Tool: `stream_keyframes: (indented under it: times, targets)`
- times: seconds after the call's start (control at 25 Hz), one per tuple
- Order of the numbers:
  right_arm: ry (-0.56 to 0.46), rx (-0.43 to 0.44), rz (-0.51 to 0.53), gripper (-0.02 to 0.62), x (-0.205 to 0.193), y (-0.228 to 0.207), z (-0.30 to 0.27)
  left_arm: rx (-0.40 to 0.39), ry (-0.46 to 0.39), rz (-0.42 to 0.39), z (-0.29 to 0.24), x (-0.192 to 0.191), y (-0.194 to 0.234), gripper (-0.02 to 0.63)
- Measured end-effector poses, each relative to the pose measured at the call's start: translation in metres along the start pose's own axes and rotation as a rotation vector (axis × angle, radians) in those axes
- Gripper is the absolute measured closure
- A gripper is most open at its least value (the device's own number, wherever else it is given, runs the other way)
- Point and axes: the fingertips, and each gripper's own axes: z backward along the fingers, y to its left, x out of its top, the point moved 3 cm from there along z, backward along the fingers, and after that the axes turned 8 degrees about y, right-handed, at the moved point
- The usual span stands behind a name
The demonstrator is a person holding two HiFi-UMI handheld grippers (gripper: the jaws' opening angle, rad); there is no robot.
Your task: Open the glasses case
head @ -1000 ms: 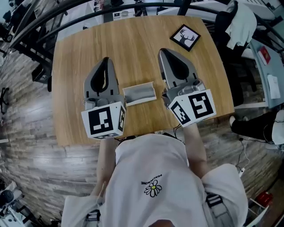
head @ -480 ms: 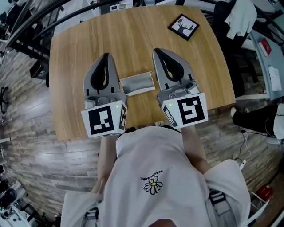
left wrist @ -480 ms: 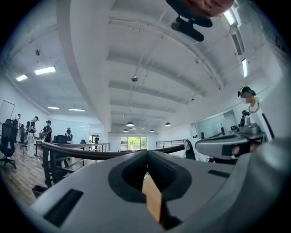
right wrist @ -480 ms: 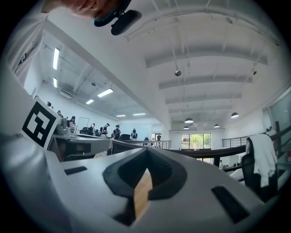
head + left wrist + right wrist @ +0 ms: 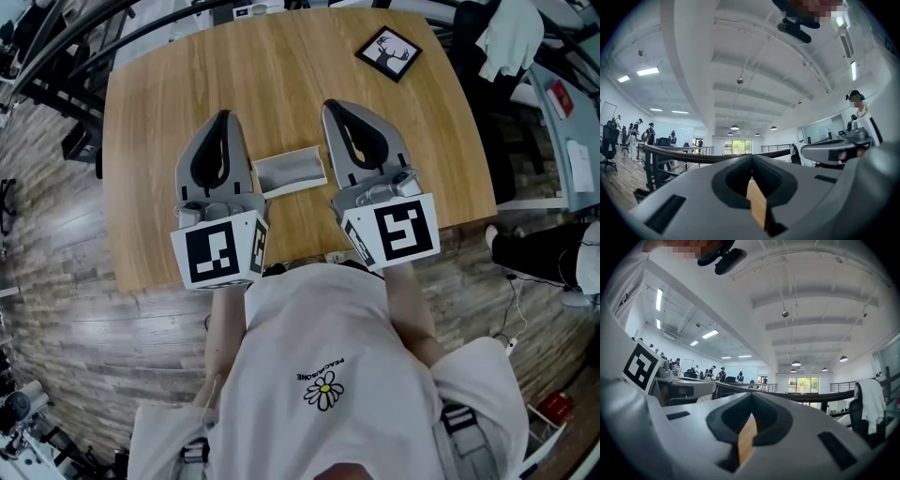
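Note:
A flat grey glasses case lies shut on the wooden table, between my two grippers. My left gripper rests just left of the case, pointing away from me, jaws shut and empty. On the other side, my right gripper lies close to the case's right end, its jaws also shut with nothing in them. Both gripper views look level across the room: the left gripper and right gripper show their jaws meeting at the tip. The case is hidden in both of those views.
A black-framed deer picture lies at the table's far right corner. A chair draped with white cloth stands past the right edge. A dark railing runs behind the table. The near table edge is right at my body.
My right gripper has shifted a little left, closer to the case's right end. The left gripper and the case have kept still.

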Motion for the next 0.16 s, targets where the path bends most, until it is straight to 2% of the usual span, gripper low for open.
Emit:
stream_keyframes:
  times: [0.16]
  targets:
    - [0.006,0.004,0.006,0.589,0.0002,0.0014,0.0025,0.007,-0.002,0.005,0.0012,0.001,0.0029,0.591]
